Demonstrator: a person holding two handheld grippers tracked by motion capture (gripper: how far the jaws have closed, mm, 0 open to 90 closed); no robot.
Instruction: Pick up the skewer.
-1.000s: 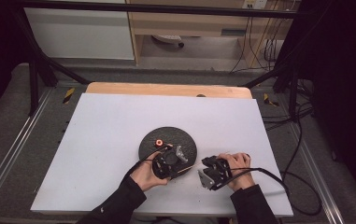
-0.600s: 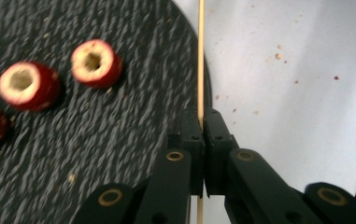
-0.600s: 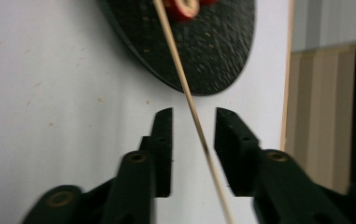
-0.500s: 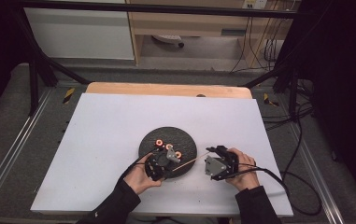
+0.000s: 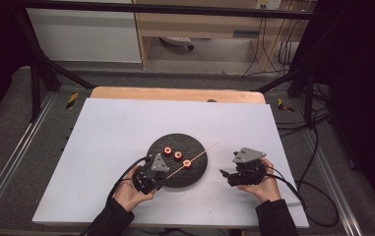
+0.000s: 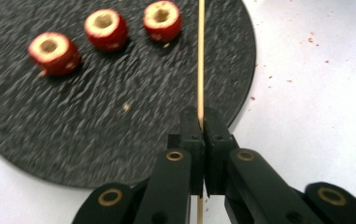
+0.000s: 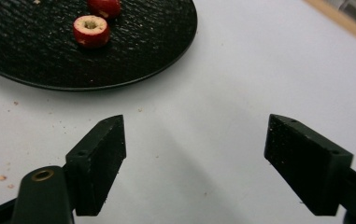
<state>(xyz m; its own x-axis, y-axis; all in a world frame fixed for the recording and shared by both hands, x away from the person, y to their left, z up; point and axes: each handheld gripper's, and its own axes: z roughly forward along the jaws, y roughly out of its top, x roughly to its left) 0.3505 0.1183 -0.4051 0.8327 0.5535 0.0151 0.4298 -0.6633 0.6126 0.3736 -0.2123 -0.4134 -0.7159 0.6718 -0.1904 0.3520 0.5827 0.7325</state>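
The left gripper [image 6: 202, 122] is clamping a thin wooden skewer [image 6: 200, 56] between its closed jaws, holding it over the round black slate plate [image 5: 165, 174], just right of three cored red fruit pieces [image 6: 103, 29] sitting in a row on that plate. The right gripper [image 7: 194, 161], off the plate's right edge above the white table [image 5: 106, 137], has just been opening; its jaws are standing apart with nothing between them. Threading looks to be underway: next, the right gripper is probably needing to pick a fruit piece and line its hole with the skewer tip.
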